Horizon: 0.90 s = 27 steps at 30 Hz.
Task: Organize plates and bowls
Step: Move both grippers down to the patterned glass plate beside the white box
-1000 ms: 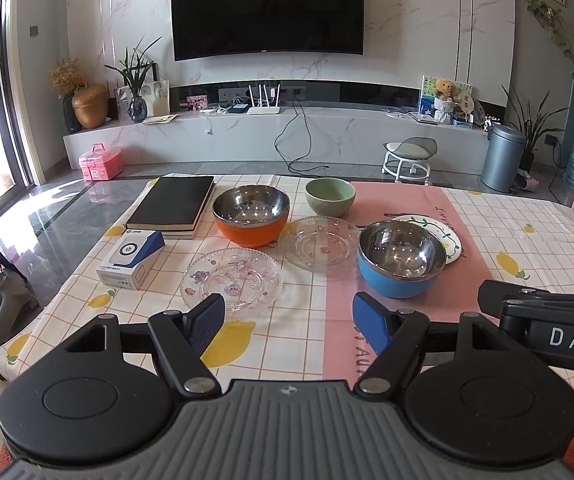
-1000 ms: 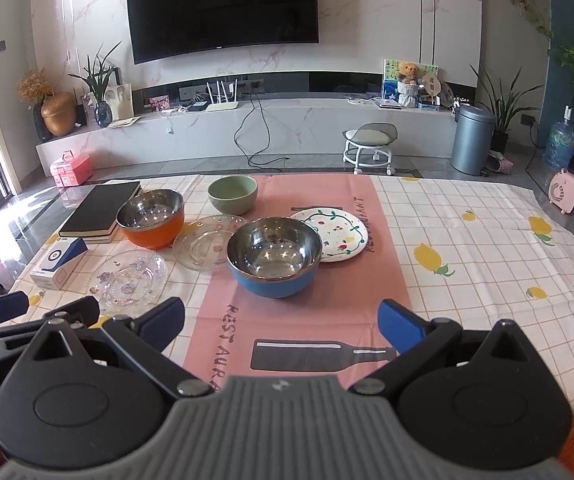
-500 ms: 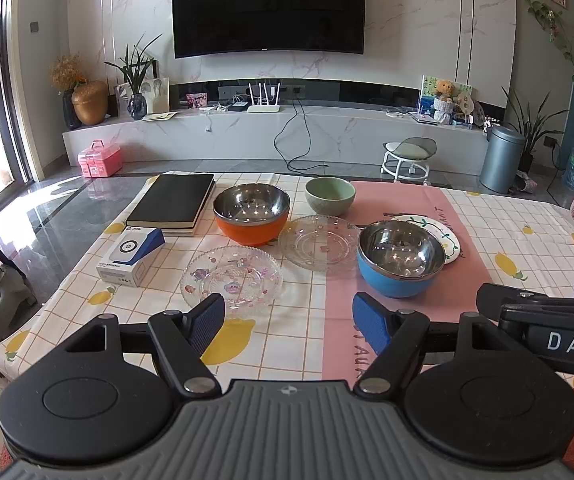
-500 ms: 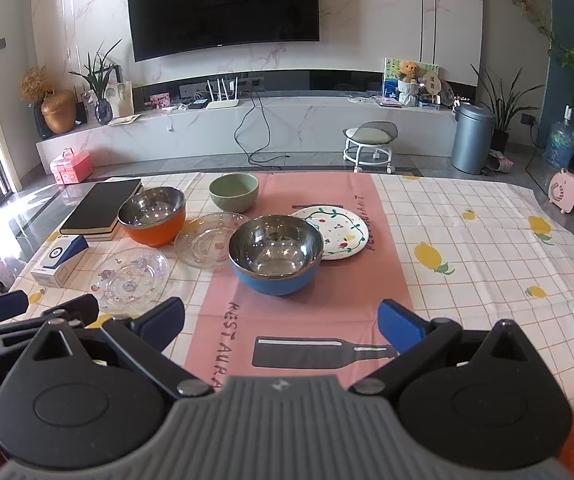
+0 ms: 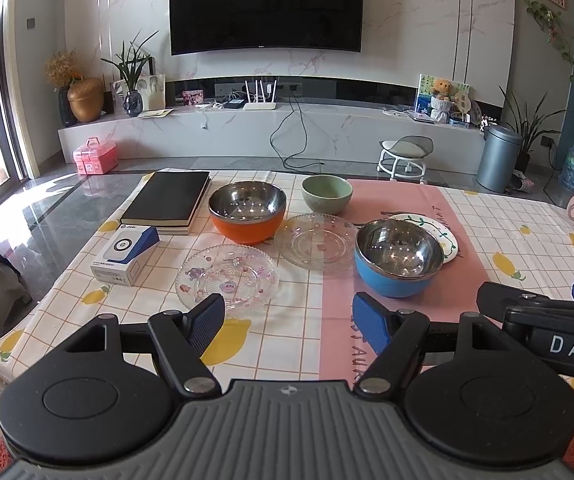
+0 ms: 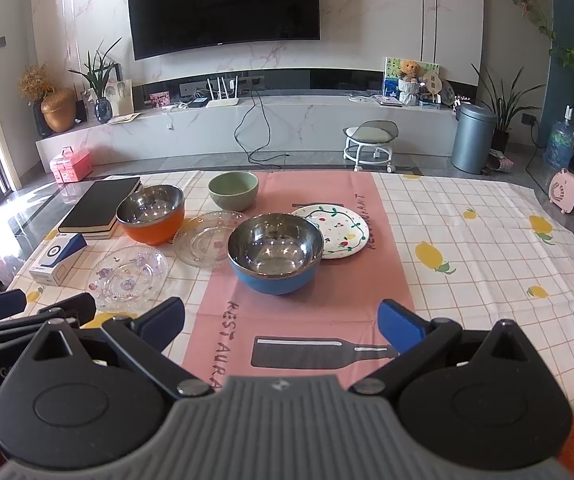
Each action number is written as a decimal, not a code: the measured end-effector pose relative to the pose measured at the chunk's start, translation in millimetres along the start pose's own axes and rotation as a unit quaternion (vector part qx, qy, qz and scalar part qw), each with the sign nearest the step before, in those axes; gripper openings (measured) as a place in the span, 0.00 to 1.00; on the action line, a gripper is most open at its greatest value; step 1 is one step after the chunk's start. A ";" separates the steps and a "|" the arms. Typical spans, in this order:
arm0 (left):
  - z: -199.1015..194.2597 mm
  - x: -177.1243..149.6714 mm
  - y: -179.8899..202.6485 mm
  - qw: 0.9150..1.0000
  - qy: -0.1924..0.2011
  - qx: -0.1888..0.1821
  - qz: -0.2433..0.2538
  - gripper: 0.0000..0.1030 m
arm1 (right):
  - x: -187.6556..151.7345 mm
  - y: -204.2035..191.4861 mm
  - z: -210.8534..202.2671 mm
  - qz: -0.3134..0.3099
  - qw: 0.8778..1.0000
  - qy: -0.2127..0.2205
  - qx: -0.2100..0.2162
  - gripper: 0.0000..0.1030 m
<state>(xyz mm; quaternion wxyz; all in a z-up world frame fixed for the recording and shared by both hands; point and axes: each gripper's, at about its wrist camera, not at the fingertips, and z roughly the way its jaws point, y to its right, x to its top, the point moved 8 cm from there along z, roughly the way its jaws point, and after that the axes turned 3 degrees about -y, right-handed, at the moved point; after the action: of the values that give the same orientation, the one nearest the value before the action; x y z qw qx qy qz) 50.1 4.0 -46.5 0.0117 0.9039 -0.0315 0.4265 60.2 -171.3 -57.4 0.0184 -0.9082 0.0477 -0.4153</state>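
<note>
We find the left gripper (image 5: 287, 318) and right gripper (image 6: 281, 322) both spread wide and empty, above the near edge of the table (image 6: 467, 248). Beyond lie the patterned glass plate (image 5: 227, 276), blue bowl (image 6: 275, 258), clear plate (image 5: 315, 240), orange bowl (image 5: 247, 211), green bowl (image 6: 233, 190) and painted plate (image 6: 337, 230), all unstacked. We judge the thin glass rims likely to slip or chip under a careless pinch

A black book (image 5: 169, 199) lies beside a white-and-blue box (image 5: 126, 254) on the checked tablecloth (image 6: 467, 256).
</note>
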 end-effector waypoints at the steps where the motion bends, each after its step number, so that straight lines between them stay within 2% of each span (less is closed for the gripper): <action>1: 0.1 2.5 0.3 1.000 0.003 -0.002 0.000 0.83 | 0.1 0.9 0.0 0.001 1.000 0.007 0.001 0.98; 5: 2.9 14.4 0.0 1.000 0.013 -0.011 -0.008 0.83 | 1.1 8.7 5.6 0.002 1.000 0.018 -0.012 0.98; 11: 16.4 30.4 11.2 0.999 0.012 -0.039 -0.016 0.77 | 11.1 28.6 22.7 0.039 0.999 0.032 -0.013 0.96; 12: 22.7 32.4 12.9 0.998 0.005 -0.050 -0.023 0.76 | 12.9 30.3 26.8 0.040 0.999 0.028 -0.015 0.94; 14: 34.3 35.3 16.2 0.997 -0.008 -0.067 -0.035 0.74 | 17.1 33.5 37.1 0.046 0.999 0.018 -0.019 0.80; 18: 54.9 42.4 20.3 0.996 -0.015 -0.073 -0.042 0.66 | 22.3 38.2 61.9 0.066 0.998 -0.008 -0.007 0.76; 20: 67.1 44.5 23.1 0.994 -0.028 -0.088 -0.050 0.59 | 25.2 40.3 74.6 0.071 0.997 -0.014 -0.009 0.67; 23: 89.2 44.5 25.5 0.990 -0.055 -0.110 -0.066 0.52 | 29.5 43.1 93.7 0.078 0.997 -0.026 -0.006 0.62; 25: 105.1 44.8 26.6 0.989 -0.067 -0.110 -0.071 0.45 | 31.8 45.3 108.3 0.086 0.996 -0.036 0.000 0.56; 27: 118.2 45.3 26.9 0.988 -0.078 -0.114 -0.073 0.41 | 33.9 46.9 122.2 0.089 0.995 -0.045 0.004 0.52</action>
<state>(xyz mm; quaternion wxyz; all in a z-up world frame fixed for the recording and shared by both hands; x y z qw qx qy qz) 168.1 -30.6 -86.9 0.1429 0.9269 -0.0150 0.3466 171.3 -222.2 -115.2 0.0610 -0.9181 0.1261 -0.3707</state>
